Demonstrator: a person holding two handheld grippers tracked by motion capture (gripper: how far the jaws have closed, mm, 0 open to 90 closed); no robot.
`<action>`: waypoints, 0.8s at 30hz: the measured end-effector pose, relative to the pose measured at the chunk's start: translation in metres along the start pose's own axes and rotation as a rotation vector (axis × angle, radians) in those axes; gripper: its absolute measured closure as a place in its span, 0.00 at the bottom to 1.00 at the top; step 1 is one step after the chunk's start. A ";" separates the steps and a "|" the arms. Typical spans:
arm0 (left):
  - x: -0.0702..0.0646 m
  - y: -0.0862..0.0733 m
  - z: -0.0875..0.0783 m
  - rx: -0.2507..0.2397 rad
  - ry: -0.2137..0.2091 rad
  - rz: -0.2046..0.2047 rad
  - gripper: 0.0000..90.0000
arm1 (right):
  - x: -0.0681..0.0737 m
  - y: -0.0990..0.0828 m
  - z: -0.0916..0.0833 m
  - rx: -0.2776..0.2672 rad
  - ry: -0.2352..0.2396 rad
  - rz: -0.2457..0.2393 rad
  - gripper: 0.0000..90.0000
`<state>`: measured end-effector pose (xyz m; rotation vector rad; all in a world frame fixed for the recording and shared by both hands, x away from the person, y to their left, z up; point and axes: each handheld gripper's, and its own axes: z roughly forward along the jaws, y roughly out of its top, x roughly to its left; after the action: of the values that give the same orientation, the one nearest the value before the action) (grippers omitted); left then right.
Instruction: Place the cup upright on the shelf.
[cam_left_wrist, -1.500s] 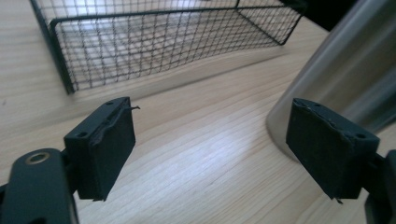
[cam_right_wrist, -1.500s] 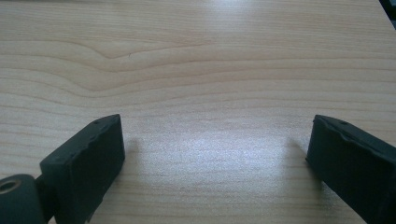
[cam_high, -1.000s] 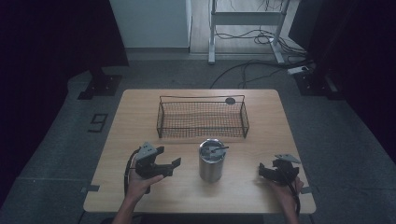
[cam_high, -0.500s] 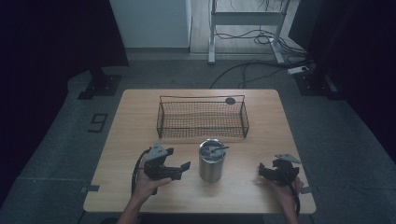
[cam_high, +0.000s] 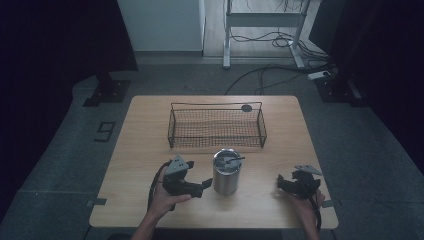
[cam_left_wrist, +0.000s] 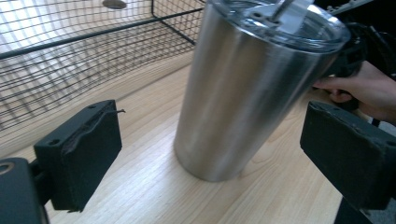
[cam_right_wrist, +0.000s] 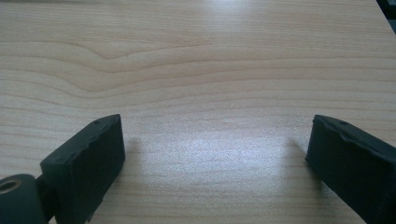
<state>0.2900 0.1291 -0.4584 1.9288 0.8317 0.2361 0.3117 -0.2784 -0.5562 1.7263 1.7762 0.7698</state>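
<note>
A smooth cylindrical steel tumbler (cam_high: 225, 172) with a clear lid is seen upright on the pale, grained wooden table (cam_high: 145, 135), just in front of a rectangular black wire-mesh basket (cam_high: 217, 126). The left gripper (cam_left_wrist: 210, 154) is held just left of the tumbler, its 2 blocky black jaws spread wide and nothing gripped between them. The right gripper (cam_right_wrist: 215, 163) is held low near the table's right front edge, well apart from the tumbler, its jaws likewise spread wide over bare wood.

Both grippers are black: the left gripper (cam_high: 206, 182) carries a grey triangular plate and looping black cable, the right gripper (cam_high: 280, 181) likewise; jaws end in blocky, scuffed pads.
</note>
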 end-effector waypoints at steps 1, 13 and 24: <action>-0.002 0.000 0.002 0.004 -0.012 0.006 0.04 | 0.000 0.000 0.000 0.000 0.000 0.000 0.05; -0.015 0.004 0.018 0.044 -0.013 0.031 0.01 | 0.000 0.000 0.000 0.000 -0.001 0.002 0.05; -0.023 0.006 0.034 0.071 -0.022 0.046 0.01 | 0.000 0.000 0.000 0.000 -0.001 0.002 0.05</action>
<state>0.2919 0.0885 -0.4663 2.0149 0.7912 0.2145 0.3117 -0.2786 -0.5562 1.7288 1.7738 0.7697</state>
